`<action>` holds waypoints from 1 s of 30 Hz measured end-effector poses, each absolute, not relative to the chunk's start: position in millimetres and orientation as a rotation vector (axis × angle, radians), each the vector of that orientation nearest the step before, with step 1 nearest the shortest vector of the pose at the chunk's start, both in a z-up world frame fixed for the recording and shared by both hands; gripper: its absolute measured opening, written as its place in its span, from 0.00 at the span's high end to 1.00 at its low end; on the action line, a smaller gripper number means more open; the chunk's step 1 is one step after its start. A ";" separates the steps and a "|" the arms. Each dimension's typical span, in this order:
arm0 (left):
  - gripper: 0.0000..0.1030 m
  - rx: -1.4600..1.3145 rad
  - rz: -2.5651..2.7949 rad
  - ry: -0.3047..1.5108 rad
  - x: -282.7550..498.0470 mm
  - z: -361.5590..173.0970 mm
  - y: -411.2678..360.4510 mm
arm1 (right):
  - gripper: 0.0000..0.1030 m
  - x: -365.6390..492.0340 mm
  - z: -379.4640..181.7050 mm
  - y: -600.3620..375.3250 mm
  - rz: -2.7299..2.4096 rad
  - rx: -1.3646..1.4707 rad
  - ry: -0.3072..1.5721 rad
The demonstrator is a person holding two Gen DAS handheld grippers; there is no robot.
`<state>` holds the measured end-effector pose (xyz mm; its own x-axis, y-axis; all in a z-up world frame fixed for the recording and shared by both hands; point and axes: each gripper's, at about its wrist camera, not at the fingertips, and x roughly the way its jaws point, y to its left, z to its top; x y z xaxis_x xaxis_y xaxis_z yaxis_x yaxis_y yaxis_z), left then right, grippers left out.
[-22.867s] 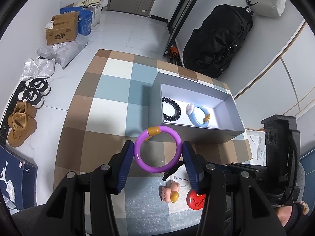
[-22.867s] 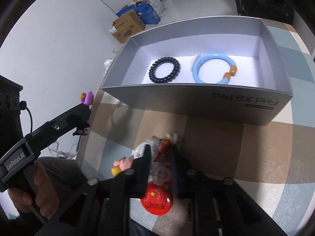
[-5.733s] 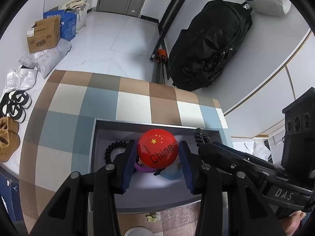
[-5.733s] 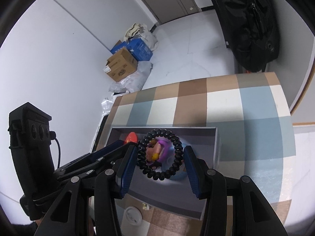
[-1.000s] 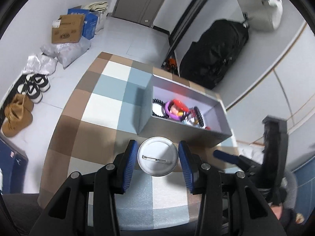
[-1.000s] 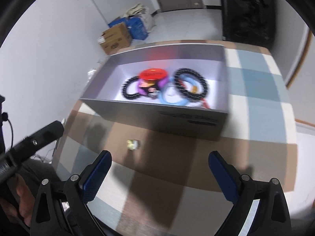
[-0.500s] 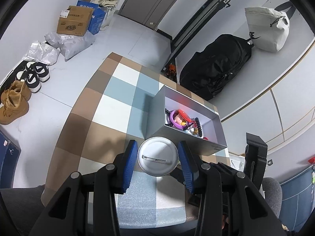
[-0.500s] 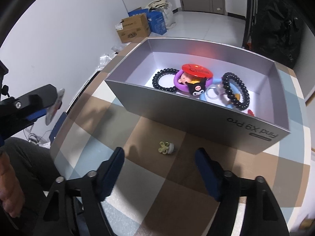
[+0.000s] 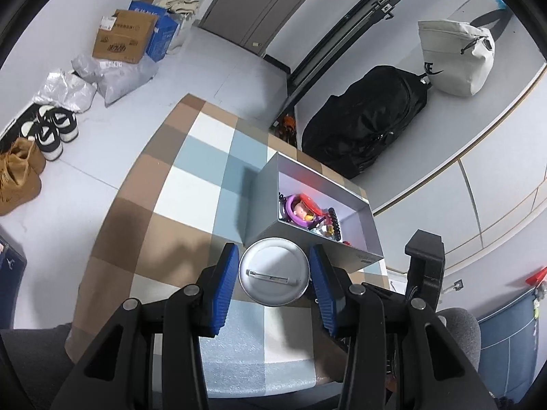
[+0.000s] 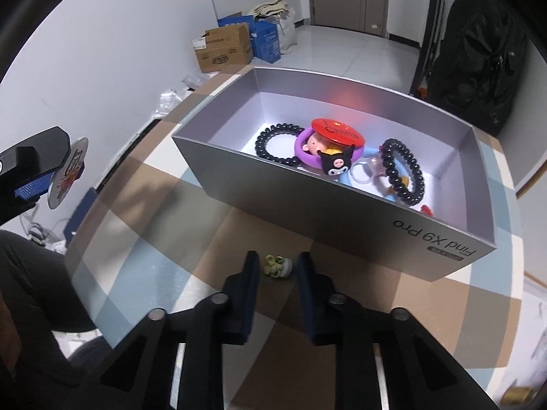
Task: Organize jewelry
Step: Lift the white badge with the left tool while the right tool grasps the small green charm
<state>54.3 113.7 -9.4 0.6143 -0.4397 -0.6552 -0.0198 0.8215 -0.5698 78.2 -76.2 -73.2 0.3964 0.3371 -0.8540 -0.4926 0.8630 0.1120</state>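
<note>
- At far left of the right wrist view, the left gripper [image 10: 51, 174] holds a round pin badge [image 10: 68, 172] edge-on, above the checked tablecloth [image 10: 143, 212].
- From the left wrist view, that badge [image 9: 274, 271] shows its silver back and pin bar, clamped between the two blue pads [image 9: 225, 283] of the left gripper [image 9: 274, 273].
- In the middle near ground, the right gripper [image 10: 276, 268] points down at the cloth, its jaws closing around a small green-and-yellow charm [image 10: 277, 265]; the charm lies on the cloth between the fingers, and whether the pads touch it yet cannot be told.
- Just beyond, to the right, stands the open grey box [image 10: 342, 212], lettered "Find X9 Pro".
- Inside it, from left: a black bead bracelet [image 10: 273, 147], a purple ring [image 10: 301, 152], a red "China" badge [image 10: 336, 130], a black cartoon charm [image 10: 336, 164] and a coiled black hair tie [image 10: 403, 174].
</note>
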 end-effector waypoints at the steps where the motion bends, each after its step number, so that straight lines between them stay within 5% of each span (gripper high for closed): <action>1: 0.64 -0.575 -0.259 0.884 54.3 -9.6 114.0 | 0.85 78.3 -73.3 -75.7 0.528 -0.170 1.038; 30: 0.64 -0.395 -0.222 0.857 63.5 2.1 60.4 | 0.87 77.9 -27.3 -117.5 0.656 0.052 0.985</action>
<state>63.5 60.4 2.1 0.6375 -0.3455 -0.6886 0.0327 0.9051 -0.4240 77.9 -117.5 -27.3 0.3778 0.5355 -0.7553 -0.4904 0.8077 0.3274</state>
